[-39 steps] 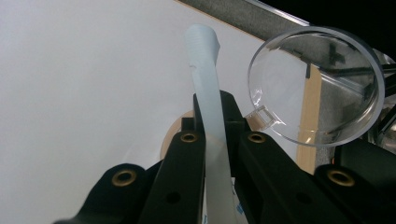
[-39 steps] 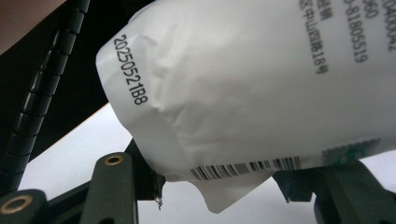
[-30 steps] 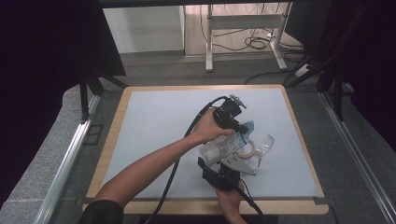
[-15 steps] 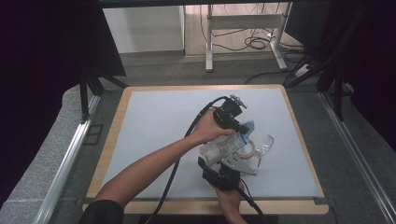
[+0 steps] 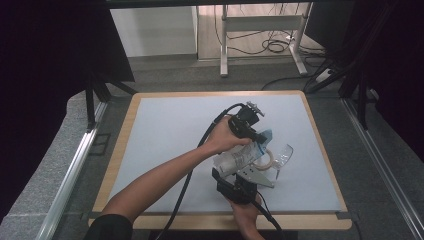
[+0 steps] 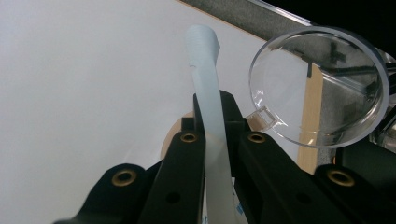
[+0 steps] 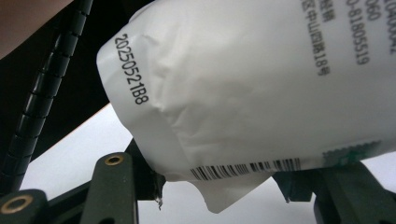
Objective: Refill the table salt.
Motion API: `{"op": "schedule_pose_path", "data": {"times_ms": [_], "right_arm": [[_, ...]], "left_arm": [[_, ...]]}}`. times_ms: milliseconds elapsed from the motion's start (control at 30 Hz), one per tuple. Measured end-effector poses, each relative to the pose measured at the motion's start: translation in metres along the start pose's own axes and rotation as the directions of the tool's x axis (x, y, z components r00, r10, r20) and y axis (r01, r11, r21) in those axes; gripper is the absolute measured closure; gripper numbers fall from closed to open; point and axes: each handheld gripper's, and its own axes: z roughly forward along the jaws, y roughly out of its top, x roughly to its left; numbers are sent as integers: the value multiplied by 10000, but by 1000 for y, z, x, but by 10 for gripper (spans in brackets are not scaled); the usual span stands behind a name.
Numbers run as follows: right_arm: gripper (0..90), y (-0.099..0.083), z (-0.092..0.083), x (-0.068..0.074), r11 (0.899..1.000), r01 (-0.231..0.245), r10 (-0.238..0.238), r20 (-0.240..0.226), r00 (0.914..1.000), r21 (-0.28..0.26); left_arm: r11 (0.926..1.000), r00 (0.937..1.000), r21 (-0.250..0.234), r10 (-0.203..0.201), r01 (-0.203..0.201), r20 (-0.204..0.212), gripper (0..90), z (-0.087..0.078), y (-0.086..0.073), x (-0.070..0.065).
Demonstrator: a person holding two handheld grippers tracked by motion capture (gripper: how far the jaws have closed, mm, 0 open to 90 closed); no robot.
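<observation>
A white pouch (image 7: 243,88) with black print and barcode, clear round lid (image 6: 322,84), black tongs (image 6: 219,140).

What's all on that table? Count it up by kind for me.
Handheld grippers: 2, left gripper, right gripper
White printed pouch: 1
Clear round lid: 1
Tan ring: 1
Total: 5

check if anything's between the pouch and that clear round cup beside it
Nothing visible blocks it. The pouch is held by both claws, the left claw pinching its sealed edge, and the clear cup sits right beside that edge with open space between.
</observation>
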Motion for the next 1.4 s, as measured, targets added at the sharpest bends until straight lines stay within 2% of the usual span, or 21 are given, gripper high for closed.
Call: {"op": "schedule_pose_path", "data": {"times_ms": [1400], "right_arm": [[452, 2, -3, -1, 9999, -109, 108, -131, 9999, -83]], "left_arm": [[9999, 10000, 139, -36, 35, 59, 900, 3, 2, 2]]}}
